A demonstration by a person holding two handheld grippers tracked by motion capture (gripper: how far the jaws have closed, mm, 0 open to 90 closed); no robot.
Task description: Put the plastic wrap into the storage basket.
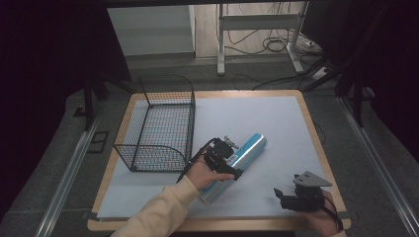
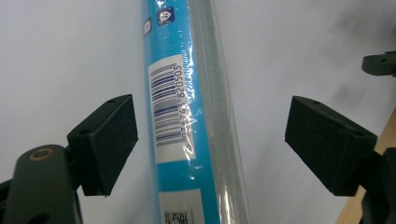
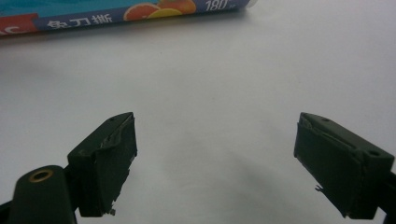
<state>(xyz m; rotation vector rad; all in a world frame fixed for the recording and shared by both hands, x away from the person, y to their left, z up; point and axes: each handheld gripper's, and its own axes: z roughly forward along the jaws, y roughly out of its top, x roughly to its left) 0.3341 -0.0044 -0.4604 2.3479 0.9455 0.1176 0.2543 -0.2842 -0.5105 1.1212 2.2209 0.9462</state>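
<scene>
Left gripper view puts us right over the work: the left claw [image 2: 210, 149] stands with its jaws wide apart, one pad on each side of the blue roll [image 2: 191, 121], and neither pad touches it. We see bare white surface [image 2: 56, 56] between each pad and the wrapper. The roll's long axis runs up the picture between the jaws, across the line on which they would close, so we judge that a squeeze here would take it across its width, near the barcode label [image 2: 169, 109].

From the high view, we find the left claw [image 1: 222, 159] hovering over the near half of the roll [image 1: 245, 152], which lies flat on the white sheet, slanting from near-left to far-right. The wire basket [image 1: 155, 126] stands just to the left of it, open at the top.

Farther out, the right claw [image 1: 291, 195] rests low at the near-right corner of the surface, well apart from the roll. In the right gripper view its jaws [image 3: 215, 163] are also spread, with nothing between them, and the roll's printed side [image 3: 121, 11] lies along the far edge.

We judge the left hand to be much the nearer, and the coming move to be its grip.
</scene>
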